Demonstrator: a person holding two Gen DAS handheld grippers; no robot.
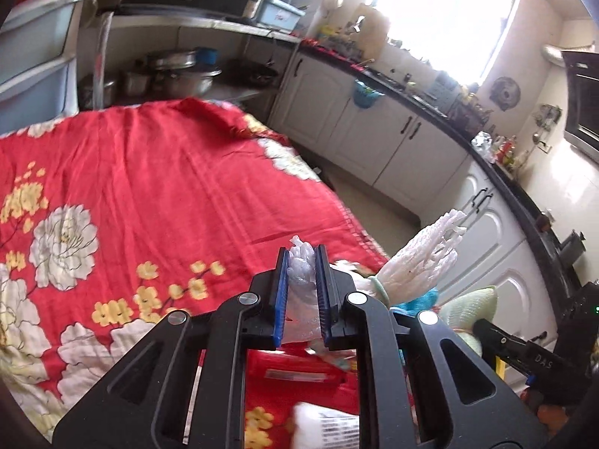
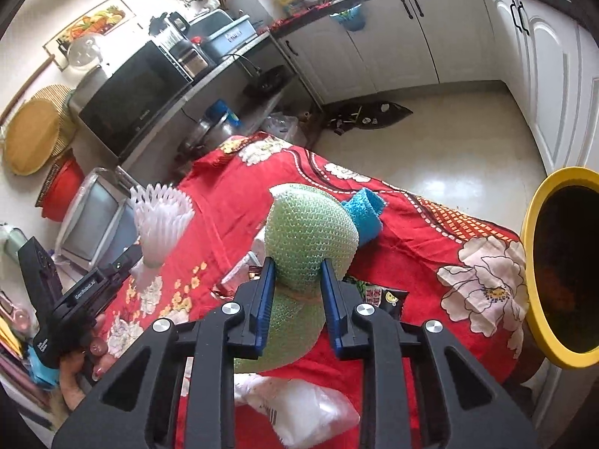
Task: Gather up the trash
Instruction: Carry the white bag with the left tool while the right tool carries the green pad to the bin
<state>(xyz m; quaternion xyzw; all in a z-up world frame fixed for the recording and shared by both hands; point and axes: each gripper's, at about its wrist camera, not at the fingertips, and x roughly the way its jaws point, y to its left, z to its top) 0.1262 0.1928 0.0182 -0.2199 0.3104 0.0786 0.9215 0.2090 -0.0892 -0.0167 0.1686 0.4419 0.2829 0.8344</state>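
Left gripper (image 1: pixel 303 262): jaws pinched a white foam net (image 1: pixel 301 284), lifted above the red cloth (image 1: pixel 168 187).
Right gripper (image 2: pixel 297 277): jaws clamped a green foam net (image 2: pixel 309 232).
Beyond its tips: blue net (image 2: pixel 365 213).
Below it: snack wrapper (image 2: pixel 382 297), white bag (image 2: pixel 299 408).
To its right: yellow-rimmed bin (image 2: pixel 531 262).

Foam nets: one white (image 2: pixel 161 220), one green (image 2: pixel 309 232), one blue (image 2: pixel 365 215). One snack wrapper (image 2: pixel 382 295). One yellow-rimmed bin (image 2: pixel 539 262).

My tablecloth (image 2: pixel 411 232) is red with white and yellow flowers; at twelve o'clock, green foam net (image 2: pixel 310 235); yellow-rimmed bin (image 2: pixel 531 224) at three.
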